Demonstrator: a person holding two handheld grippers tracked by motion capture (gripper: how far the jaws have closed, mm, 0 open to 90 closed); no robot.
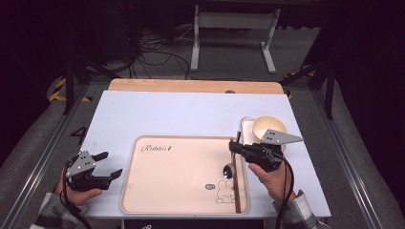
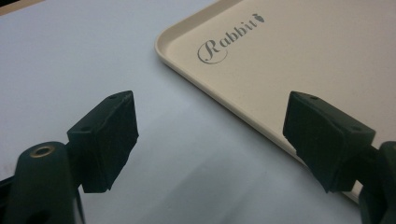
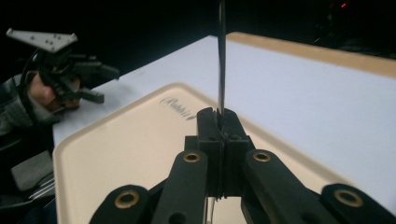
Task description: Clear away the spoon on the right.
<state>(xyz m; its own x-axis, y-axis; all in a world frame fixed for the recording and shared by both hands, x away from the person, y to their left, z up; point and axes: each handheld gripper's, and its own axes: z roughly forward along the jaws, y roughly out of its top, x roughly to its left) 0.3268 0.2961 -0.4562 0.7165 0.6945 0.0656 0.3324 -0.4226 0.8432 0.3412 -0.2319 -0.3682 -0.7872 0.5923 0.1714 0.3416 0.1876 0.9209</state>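
Right gripper point(image 1: 235, 145) sat over the tray's right edge in the high view, jaws pinched tight on one thin dark chopstick point(image 1: 237, 183) whose long end ran down along the tray's right side toward the near rim. A spoon point(image 1: 229, 170) lay on the tray point(image 1: 181, 174) just left of that stick, near the rabbit print. A yellow bowl point(image 1: 269, 126) stood in a small white dish just beyond the gripper, off the tray. Left gripper point(image 1: 106, 166) rested left of the tray, jaws spread, nothing in them.

Left gripper view: both pads point(image 2: 108, 140) wide apart over bare white table point(image 2: 70, 65), tray corner with the "Rabbit" lettering just beside the right pad.

Right gripper view: jaws closed flat together on the chopstick point(image 3: 221, 60), which rose straight up past them; tray point(image 3: 121, 154) below, the left gripper point(image 3: 93, 84) idle at far left.

Step, judged: placing the chopstick on the tray beside the spoon. Next move would call for lowering the stick until it lay flat inside the rim, then easing the jaws apart without flicking it onto the spoon.
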